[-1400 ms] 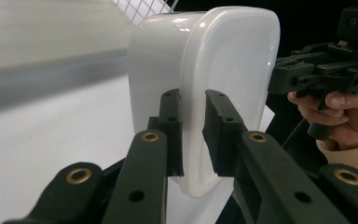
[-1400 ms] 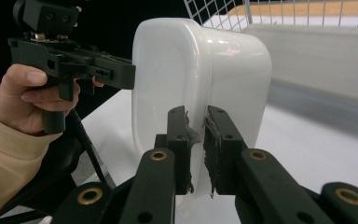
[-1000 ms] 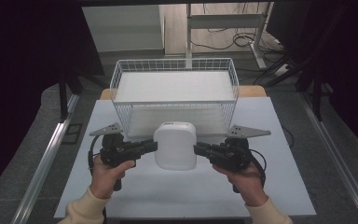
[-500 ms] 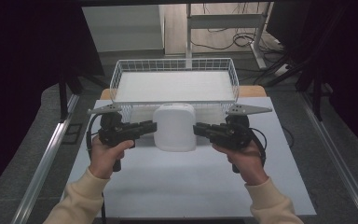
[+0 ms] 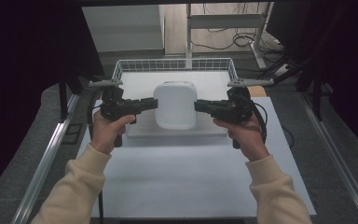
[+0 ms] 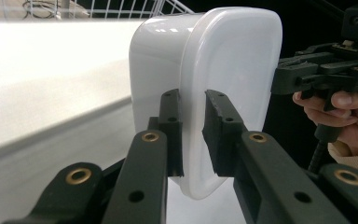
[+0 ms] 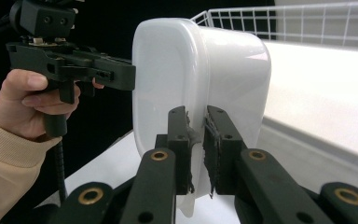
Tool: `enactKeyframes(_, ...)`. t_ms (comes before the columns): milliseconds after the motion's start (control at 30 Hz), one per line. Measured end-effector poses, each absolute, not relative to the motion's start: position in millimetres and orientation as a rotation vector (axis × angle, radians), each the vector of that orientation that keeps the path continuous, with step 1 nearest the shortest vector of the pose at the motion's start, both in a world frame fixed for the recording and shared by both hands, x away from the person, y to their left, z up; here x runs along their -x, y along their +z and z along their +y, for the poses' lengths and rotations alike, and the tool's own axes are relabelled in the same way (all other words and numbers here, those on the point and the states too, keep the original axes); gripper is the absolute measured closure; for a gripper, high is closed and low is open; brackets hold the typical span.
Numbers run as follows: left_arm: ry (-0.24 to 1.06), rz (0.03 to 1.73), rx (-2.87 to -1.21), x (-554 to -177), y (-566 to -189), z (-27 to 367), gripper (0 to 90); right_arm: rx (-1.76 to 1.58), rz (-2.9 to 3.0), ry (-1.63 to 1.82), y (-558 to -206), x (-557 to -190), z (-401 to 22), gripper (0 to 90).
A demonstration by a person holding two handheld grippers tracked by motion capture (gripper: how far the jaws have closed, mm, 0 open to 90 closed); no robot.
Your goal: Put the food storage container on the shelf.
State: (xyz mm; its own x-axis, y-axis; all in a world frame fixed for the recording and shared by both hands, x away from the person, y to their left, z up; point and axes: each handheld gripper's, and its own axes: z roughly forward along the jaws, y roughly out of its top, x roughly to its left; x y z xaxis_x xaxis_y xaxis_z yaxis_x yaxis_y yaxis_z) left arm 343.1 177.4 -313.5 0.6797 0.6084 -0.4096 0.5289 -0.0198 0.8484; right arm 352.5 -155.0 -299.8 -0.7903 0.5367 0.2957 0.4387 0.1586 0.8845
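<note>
A white plastic container (image 5: 175, 105) with rounded corners hangs in the air, turned on its side, between my two grippers. My left gripper (image 5: 154, 103) is shut on its left rim and my right gripper (image 5: 196, 106) on its right rim. In the left gripper view the black jaws (image 6: 193, 100) pinch the thin rim of the container (image 6: 228, 60), and the other gripper (image 6: 326, 74) shows beyond it. The right gripper view has its jaws (image 7: 196, 116) clamped on the opposite rim of the container (image 7: 168, 65), with the left gripper (image 7: 74, 60) in a hand behind.
A white wire basket (image 5: 175, 62) with a flat white floor stands at the far side of the white table (image 5: 182, 177), right under and behind the container. Metal rails run along both table sides, and dark curtains hang left and right.
Both hands have risen and moved away from the person, carrying the container from above the table's middle up to the front of the wire basket.
</note>
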Motion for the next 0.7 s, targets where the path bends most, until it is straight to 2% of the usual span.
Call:
enactKeyframes(467, 0.089, 0.95, -1.674, -377.7, -286.0, 180.2, 78.0, -0.997, 2.313, 1.757, -274.8, -391.0, -151.9, 81.0)
enactKeyframes(700, 0.038, 1.005, -1.665, -406.3, -285.9, 181.6, 77.8, -1.036, 2.33, 1.755, -273.0, -418.4, -149.5, 80.7)
